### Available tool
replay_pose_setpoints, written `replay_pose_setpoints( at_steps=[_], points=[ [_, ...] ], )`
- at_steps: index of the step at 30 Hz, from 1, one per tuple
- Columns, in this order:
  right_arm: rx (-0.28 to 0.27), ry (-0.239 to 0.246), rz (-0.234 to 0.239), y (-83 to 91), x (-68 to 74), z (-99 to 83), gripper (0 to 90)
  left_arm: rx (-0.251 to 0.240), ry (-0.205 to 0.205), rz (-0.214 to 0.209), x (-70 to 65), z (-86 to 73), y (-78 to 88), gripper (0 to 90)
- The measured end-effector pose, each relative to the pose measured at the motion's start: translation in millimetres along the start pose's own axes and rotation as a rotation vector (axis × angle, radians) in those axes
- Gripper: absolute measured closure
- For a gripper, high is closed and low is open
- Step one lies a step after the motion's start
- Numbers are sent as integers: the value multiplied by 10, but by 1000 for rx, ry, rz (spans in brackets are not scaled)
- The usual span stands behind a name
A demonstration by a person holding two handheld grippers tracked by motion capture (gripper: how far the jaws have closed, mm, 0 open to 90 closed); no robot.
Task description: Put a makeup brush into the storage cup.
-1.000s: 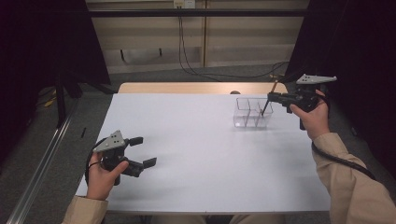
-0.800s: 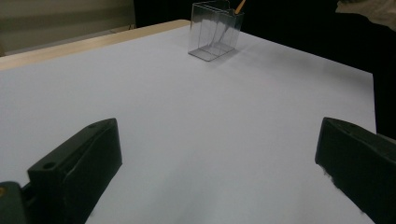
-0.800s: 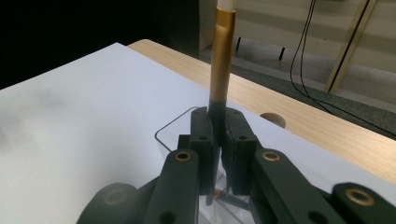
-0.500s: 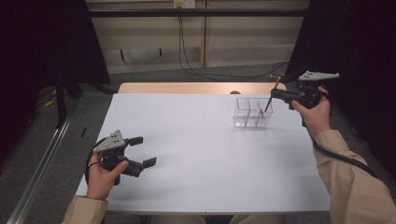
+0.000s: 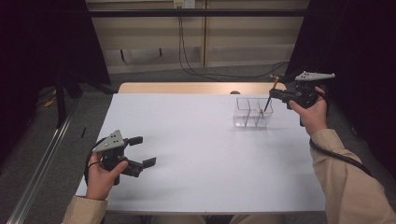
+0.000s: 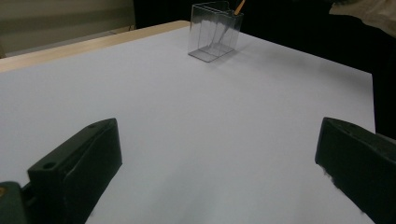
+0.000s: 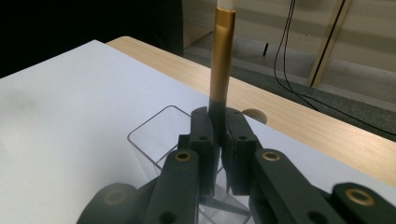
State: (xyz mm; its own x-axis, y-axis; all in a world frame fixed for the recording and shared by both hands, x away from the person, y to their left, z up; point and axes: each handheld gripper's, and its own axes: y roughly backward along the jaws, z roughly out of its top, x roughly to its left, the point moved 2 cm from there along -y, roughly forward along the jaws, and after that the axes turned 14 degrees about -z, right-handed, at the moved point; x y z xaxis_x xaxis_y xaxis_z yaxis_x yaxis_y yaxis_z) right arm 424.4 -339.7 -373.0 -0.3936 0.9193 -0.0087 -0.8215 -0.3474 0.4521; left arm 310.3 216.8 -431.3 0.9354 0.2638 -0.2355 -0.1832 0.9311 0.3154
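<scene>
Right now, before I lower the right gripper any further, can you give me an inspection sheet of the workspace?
Surface: white table top, bare wood strip along its far edge.
Job's things: clear divided box near the far right of the table; a pen with a gold barrel, held upright above the box.
Clutter: nothing seen.
Grippers: right gripper shut on the pen over the box; left gripper open, nothing between its jaws, near the front left of the table.
Cables: black cable trailing from the right gripper along the sleeve; black cables on the floor behind the table.
Surroundings: dark curtains on both sides, pale panelled wall behind.
</scene>
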Motion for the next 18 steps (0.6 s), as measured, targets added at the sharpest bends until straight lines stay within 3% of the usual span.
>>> replay_pose_setpoints(
  at_steps=[18],
  points=[
    [12,2,-10,-36,-2,-57,841,0,-5,3,-8,6,11,3]
  ],
)
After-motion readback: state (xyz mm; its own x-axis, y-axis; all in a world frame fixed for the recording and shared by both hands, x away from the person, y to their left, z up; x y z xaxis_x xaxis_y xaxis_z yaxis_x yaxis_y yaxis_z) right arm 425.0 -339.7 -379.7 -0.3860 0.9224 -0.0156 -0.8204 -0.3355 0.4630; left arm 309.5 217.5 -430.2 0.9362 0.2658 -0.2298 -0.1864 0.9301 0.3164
